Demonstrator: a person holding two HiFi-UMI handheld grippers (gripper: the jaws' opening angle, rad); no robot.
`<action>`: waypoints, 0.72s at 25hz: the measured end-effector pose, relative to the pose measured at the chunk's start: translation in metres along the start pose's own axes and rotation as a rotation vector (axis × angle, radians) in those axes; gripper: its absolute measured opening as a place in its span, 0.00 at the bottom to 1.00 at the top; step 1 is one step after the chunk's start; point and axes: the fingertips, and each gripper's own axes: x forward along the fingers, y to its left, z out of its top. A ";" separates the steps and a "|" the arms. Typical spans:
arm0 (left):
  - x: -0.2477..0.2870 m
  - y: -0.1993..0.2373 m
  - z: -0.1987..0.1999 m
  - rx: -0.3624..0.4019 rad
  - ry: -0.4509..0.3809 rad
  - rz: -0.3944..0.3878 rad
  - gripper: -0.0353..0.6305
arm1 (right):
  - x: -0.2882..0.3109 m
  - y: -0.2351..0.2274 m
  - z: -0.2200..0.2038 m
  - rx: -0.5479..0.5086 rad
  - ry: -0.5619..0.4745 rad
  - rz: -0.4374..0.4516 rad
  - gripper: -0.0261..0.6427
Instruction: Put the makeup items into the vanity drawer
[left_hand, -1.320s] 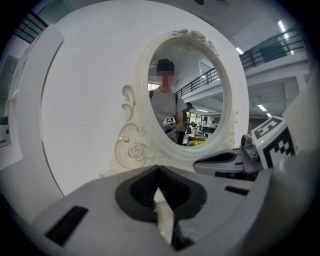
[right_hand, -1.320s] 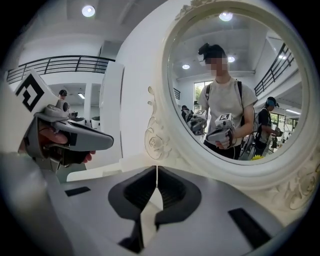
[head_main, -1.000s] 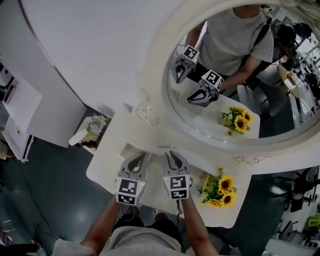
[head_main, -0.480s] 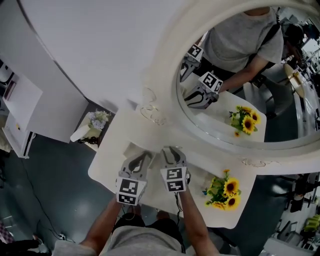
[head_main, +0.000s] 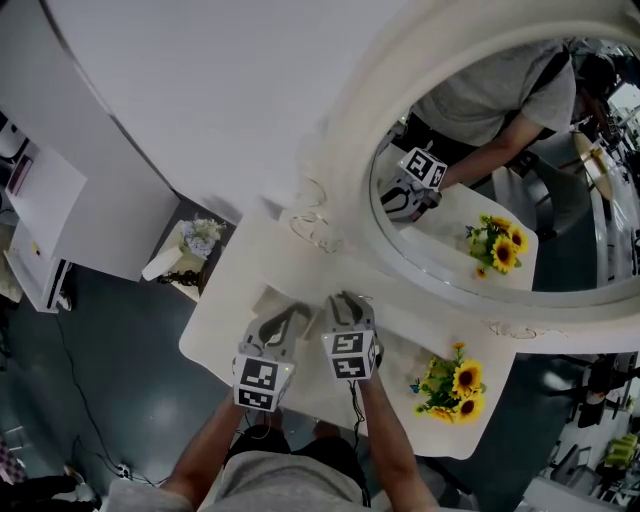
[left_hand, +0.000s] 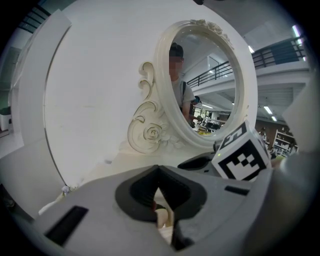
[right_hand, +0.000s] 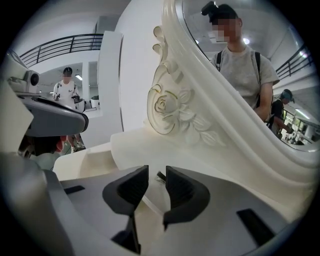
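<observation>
Slim dark makeup item (right_hand: 159, 176), small, lying flat on the cream vanity top (right_hand: 131, 146), type unclear

mirror frame (right_hand: 172, 112): carved, matt cream | mirror glass (left_hand: 210, 75): glossy | vanity top (head_main: 225, 320): smooth, matt

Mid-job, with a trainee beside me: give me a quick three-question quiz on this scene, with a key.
1. True or false: the sunflowers stand left of the left gripper.
2. Whose jaws stand apart? A left gripper; B right gripper; C both.
3. Fill in: carved low on the mirror frame is a ____.
Key: 1 false, they stand right of both grippers. 2 B; its jaws have just been opening and hold nothing, and only a small dark thing shows beyond the gap. The left's jaws are together. 3 rose.
</observation>
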 end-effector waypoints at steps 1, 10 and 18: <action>0.000 0.001 0.001 0.001 -0.002 0.000 0.05 | 0.001 0.000 0.000 -0.004 0.002 -0.004 0.21; -0.004 0.007 -0.003 -0.010 0.003 0.005 0.05 | 0.001 -0.002 0.001 -0.057 0.011 -0.046 0.13; -0.011 0.008 0.000 -0.007 -0.006 0.004 0.05 | -0.008 -0.003 0.007 -0.124 0.001 -0.088 0.09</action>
